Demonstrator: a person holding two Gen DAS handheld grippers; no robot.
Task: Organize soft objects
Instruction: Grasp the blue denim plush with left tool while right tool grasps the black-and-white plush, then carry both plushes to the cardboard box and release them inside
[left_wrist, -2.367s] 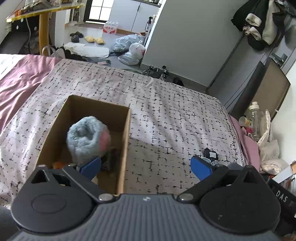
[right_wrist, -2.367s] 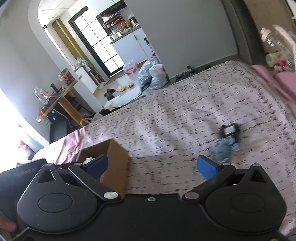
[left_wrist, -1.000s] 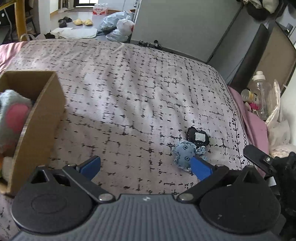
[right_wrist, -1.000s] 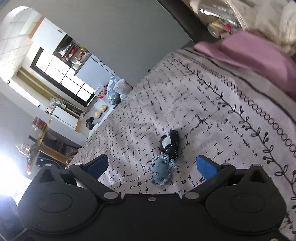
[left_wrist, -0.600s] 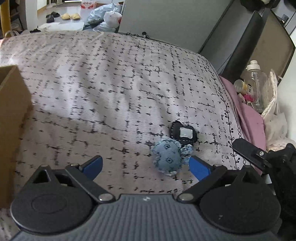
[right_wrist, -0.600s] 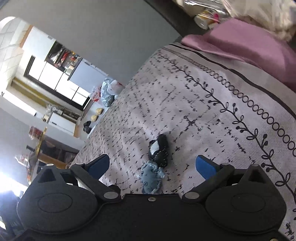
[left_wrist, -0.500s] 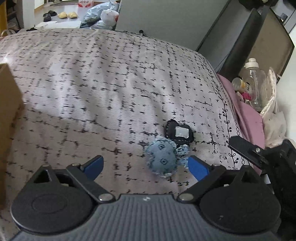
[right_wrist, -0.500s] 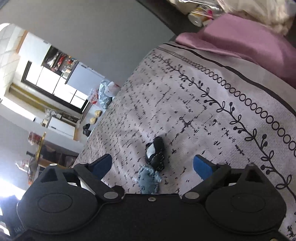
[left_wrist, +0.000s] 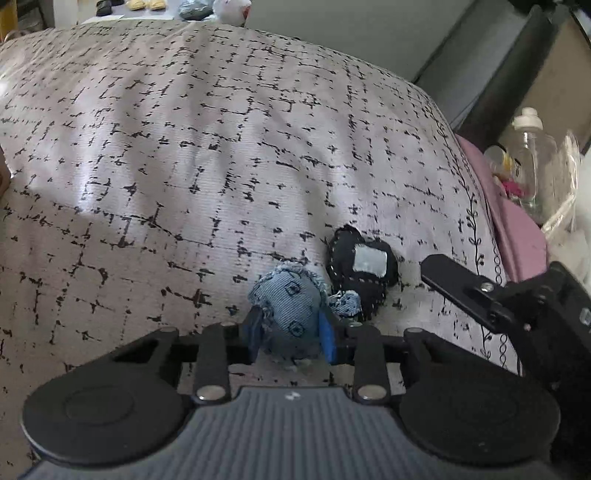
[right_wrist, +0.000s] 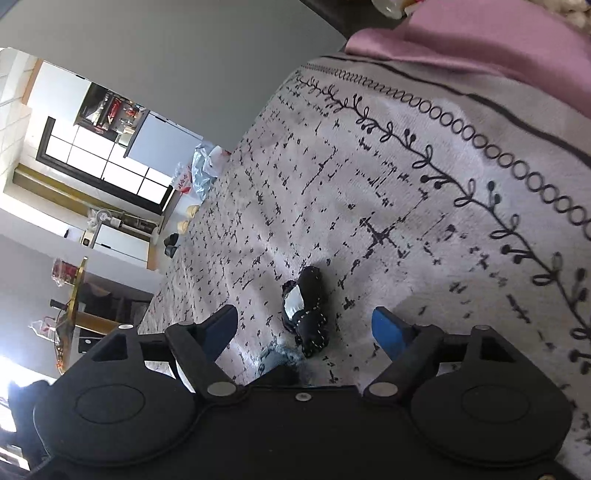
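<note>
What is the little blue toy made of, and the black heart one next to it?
The little blue stuffed toy looks like denim: faded blue weave, frayed edges, small printed squares. It seems padded, sitting between the left gripper pads, whose jaws have just been closing. The black heart-shaped cushion looks like dark cloth with white stitching round its edge and a shiny silver patch, perhaps foil or vinyl.

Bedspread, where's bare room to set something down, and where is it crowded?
The bedspread is bare across the wide stretch beyond and to the picture's left of the denim toy, and along the vine border toward the pink sheet. It is crowded where the left gripper pinches that toy beside the black toy, with the right gripper straddling the latter.
</note>
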